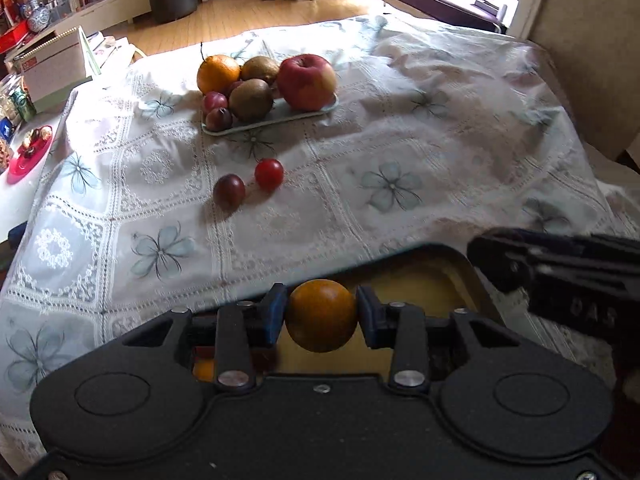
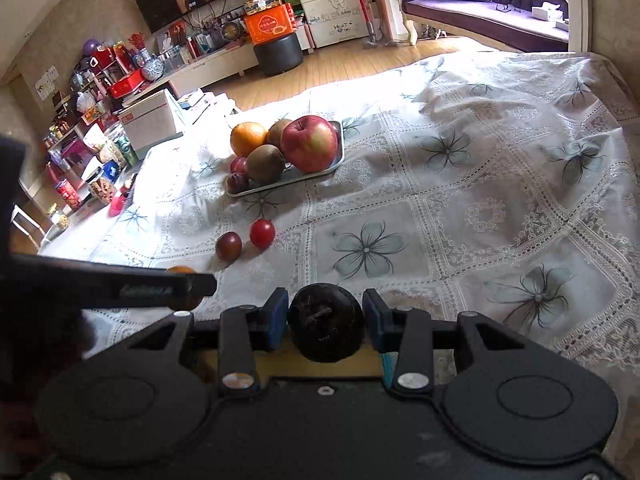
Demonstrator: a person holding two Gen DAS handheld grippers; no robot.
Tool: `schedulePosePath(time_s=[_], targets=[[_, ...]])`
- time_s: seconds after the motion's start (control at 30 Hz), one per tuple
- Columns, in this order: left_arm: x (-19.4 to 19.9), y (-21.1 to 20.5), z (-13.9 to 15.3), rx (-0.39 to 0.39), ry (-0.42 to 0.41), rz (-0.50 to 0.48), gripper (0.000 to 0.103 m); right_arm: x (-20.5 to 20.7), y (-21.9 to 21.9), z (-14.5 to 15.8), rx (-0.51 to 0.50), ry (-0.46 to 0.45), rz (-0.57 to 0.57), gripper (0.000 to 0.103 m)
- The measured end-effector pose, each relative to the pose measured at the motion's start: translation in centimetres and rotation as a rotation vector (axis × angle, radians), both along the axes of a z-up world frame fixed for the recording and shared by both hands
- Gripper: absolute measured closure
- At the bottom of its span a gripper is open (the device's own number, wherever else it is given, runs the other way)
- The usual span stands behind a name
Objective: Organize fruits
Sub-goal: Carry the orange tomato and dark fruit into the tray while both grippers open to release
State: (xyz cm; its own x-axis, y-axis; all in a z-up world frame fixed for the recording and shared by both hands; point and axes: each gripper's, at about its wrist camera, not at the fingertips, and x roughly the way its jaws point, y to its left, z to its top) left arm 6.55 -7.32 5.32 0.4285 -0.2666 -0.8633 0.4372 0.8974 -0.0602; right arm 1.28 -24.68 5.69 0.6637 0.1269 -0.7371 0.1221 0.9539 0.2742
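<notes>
My left gripper [image 1: 321,314] is shut on a small orange fruit [image 1: 321,317], held over a yellow tray [image 1: 424,292] at the table's near edge. My right gripper [image 2: 326,320] is shut on a dark wrinkled fruit [image 2: 326,322], also at the near edge. A pale green tray [image 1: 280,118] at the far middle holds an orange [image 1: 218,73], two kiwis [image 1: 251,98], a red apple [image 1: 307,81] and small plums [image 1: 218,118]. A dark plum [image 1: 229,191] and a red cherry tomato [image 1: 269,174] lie loose on the cloth between.
The right gripper's body [image 1: 560,276] shows at right in the left wrist view. The table has a white floral lace cloth [image 2: 460,216]. A red dish [image 1: 28,156], a box [image 1: 56,66] and jars crowd the left edge. A chair back [image 1: 592,52] stands far right.
</notes>
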Motion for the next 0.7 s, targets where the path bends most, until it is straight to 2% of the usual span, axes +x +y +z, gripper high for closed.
schedulePosePath(time_s=[0.1, 0.3, 0.4, 0.57, 0.7], targets=[[-2.6, 0.6, -1.0, -0.013, 0.031, -0.001, 0.056, -1.5, -0.1, 0.1, -0.009, -0.006, 0.01, 0.061], [-6.6, 1.6, -3.2, 0.009, 0.015, 0.042, 0.056, -3.4, -0.3, -0.4, -0.002, -0.018, -0.003, 0.061], [-7.4, 2.0, -4.4, 0.031, 0.028, 0.069, 0.056, -3.7, 0.1, -1.0, -0.002, -0.002, -0.001, 0.061], [-8.2, 2.2, -5.6, 0.088, 0.0, 0.103, 0.056, -3.7, 1.3, -2.0, -0.044, 0.011, 0.01, 0.061], [-8.4, 2.5, -5.9, 0.088, 0.007, 0.116, 0.056, -3.9, 2.0, -2.5, -0.077, 0.013, 0.015, 0.061]])
